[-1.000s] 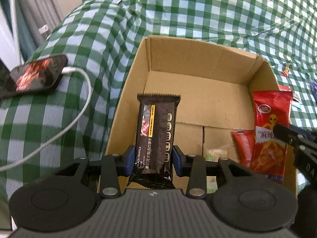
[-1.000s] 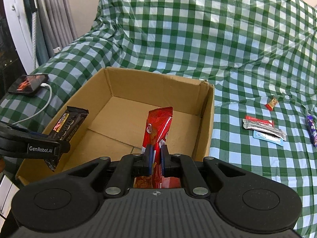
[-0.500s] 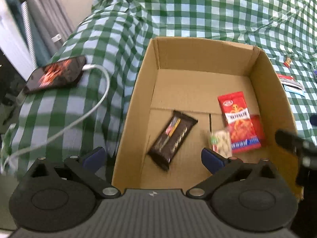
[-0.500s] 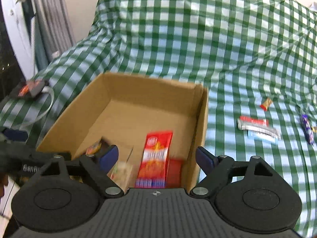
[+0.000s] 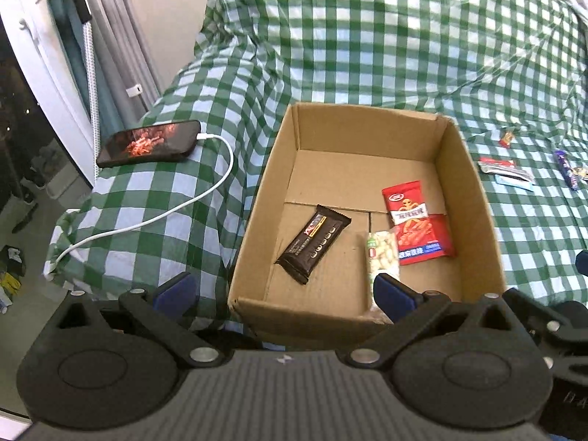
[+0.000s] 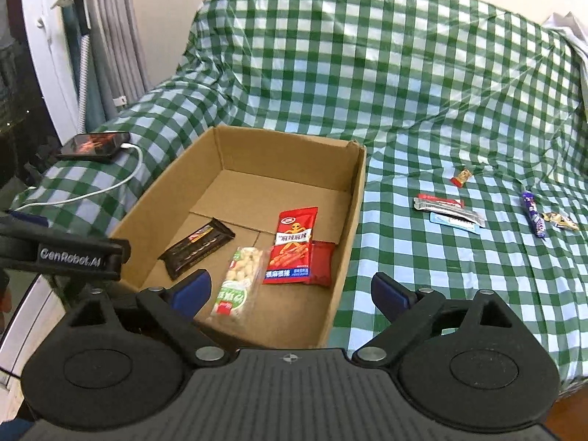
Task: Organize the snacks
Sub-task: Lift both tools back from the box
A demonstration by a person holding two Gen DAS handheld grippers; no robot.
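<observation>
A cardboard box (image 5: 466, 169) (image 6: 352, 220) stands on a green checked cloth. In it lie a dark chocolate bar (image 5: 312, 242) (image 6: 196, 248), a clear pack of pale nuts (image 5: 382, 253) (image 6: 239, 283) and a red snack pack (image 5: 415, 224) (image 6: 292, 244) over another red pack (image 6: 323, 262). My left gripper (image 5: 281, 296) is open and empty above the box's near edge. My right gripper (image 6: 290, 292) is open and empty above the box's near right corner. Loose snacks lie right of the box: silver and red bars (image 6: 446, 211), a small red candy (image 6: 461, 176), a purple stick (image 6: 533, 215).
A phone (image 5: 149, 143) (image 6: 93, 145) on a white charging cable (image 5: 220, 180) lies on the cloth left of the box. A gold wrapper (image 6: 560, 220) lies by the purple stick. Curtains and a window frame (image 5: 47, 73) stand at far left.
Both grippers opened and let go: the chocolate bar and the red snack pack dropped into the box. Both grippers then pulled back and up from the box.
</observation>
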